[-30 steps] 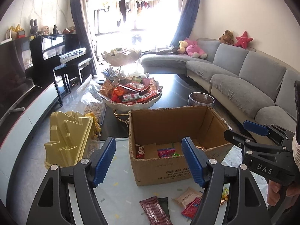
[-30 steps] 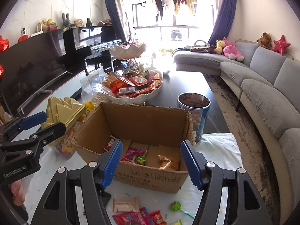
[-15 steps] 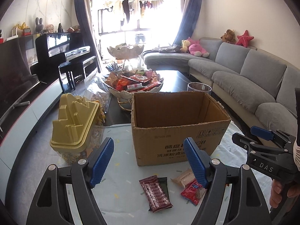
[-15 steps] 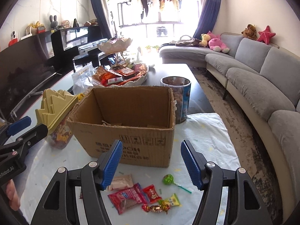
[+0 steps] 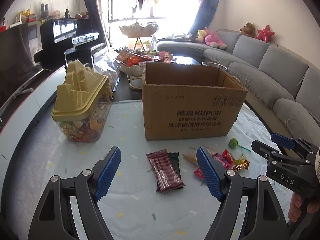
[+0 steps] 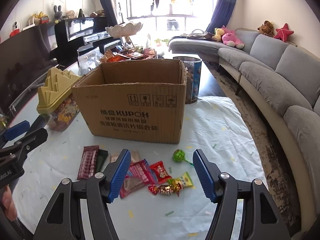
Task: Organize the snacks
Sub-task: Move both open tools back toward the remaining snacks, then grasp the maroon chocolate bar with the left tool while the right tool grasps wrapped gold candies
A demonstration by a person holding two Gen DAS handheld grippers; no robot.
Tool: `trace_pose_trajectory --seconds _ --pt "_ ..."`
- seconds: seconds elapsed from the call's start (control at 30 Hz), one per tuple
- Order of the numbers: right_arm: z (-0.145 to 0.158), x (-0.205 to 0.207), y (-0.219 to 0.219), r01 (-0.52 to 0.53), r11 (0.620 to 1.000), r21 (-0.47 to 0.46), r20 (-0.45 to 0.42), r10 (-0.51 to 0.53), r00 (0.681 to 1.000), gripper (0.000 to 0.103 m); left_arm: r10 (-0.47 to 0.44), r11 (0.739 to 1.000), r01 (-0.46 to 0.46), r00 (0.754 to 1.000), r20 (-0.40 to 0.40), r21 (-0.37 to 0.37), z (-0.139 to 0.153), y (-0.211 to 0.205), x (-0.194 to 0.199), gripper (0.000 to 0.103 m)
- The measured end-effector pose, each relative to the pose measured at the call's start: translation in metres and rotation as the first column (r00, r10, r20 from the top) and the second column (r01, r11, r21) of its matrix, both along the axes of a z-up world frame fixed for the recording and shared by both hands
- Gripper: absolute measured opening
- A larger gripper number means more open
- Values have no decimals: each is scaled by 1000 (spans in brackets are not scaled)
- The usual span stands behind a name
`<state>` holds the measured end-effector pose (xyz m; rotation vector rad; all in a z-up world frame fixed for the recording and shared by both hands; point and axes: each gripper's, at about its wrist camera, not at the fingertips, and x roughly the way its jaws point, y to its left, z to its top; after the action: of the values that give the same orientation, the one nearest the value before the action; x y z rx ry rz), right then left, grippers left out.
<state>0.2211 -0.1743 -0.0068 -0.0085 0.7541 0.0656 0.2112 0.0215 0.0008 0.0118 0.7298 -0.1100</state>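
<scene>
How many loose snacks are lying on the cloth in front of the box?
8 visible: maroon bar, dark green bar, beige packet, pink packet, red candy, yellow-green candy, foil candy, green lollipop. More may hide behind the right gripper.

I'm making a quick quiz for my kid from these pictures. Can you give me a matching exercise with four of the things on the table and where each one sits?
Things:
1. lollipop
2. box
3. yellow-lidded jar
4. maroon bar

Places:
A. left of the box
B. leftmost of the loose snacks
C. on the cloth, below the box's right corner
D. middle of the table, open top

Pairs: 1-C, 2-D, 3-A, 4-B
</scene>
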Motion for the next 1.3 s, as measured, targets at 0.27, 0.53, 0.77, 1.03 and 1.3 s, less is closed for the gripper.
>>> trace_pose_trajectory --seconds 0.27,0.53,0.77,1.03,1.3 --pt "-28 -12 -6 9 1000 12 -54 -9 998 66 1 999 -5 995 -95 -49 -37 -2 -12 78" --pt "-55 -18 -13 33 999 39 -112 -28 993 66 -2 998 -8 985 -174 -57 -68 -5 -16 78" --pt "-75 -11 -15 46 997 62 -163 -35 986 65 7 1000 -10 986 -166 -17 -78 -7 -7 78" --pt "-90 2 -15 31 993 113 -208 -7 978 52 1 1000 2 987 -162 16 -88 -11 19 78" --pt "-96 17 -11 28 992 125 -220 0 976 45 -1 1000 0 983 -184 -2 -100 -12 42 78"
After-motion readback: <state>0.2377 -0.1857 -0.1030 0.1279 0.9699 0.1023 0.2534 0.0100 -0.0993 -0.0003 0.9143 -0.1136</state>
